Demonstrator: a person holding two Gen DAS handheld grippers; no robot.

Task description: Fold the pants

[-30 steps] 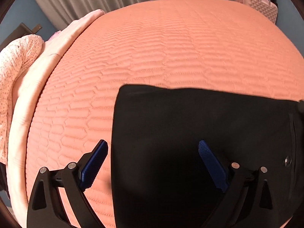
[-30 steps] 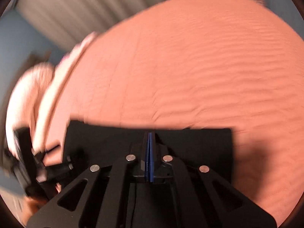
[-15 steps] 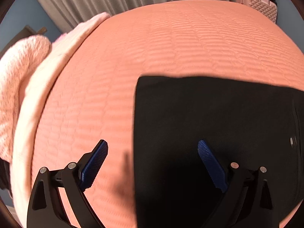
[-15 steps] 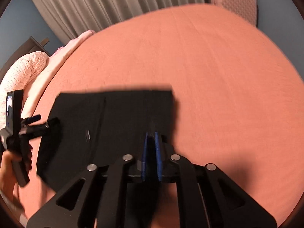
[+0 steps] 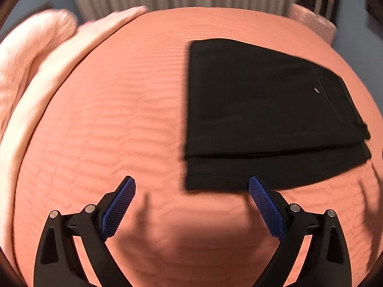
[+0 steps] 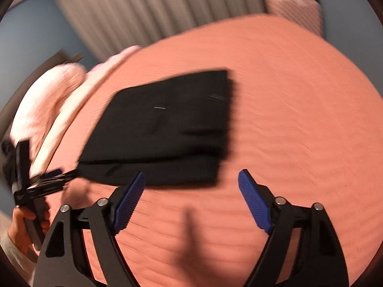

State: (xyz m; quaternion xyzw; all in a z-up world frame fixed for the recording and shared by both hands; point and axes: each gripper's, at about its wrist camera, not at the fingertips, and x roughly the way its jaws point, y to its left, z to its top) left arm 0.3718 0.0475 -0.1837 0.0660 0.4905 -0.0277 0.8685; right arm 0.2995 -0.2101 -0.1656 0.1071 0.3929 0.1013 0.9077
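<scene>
Right now I see the pants (image 5: 263,110) lying folded into a compact black stack on the bed (image 5: 119,119), toward its middle, well clear of the pillows (image 5: 31,55) along the left edge. The top layer sits slightly back from the layer beneath, so a strip of the lower fold shows along the near edge.

My left claw (image 5: 191,186) stands wide, nothing between its blue pads, hovering over bare bedcover just beside the near left corner of the stack. My right claw (image 6: 191,179) is opening as I watch, and nothing is between its fingers either; its left pad (image 6: 129,201) overlaps the near edge of the pants in the right wrist view, though with this much motion blur I can't be sure whether it is touching the cloth or merely above it. In that same view I can see the hand (image 6: 24,224) carrying the left claw at the bed's left side.

As I judge it, the fold looks done or nearly so. The risk from here is snagging: if that right pad is still brushing the hem as I pull away, it could drag the lower layer out and skew the stack. A fast sweep by either claw near the stack's edge could also flip the loose top layer open.
</scene>
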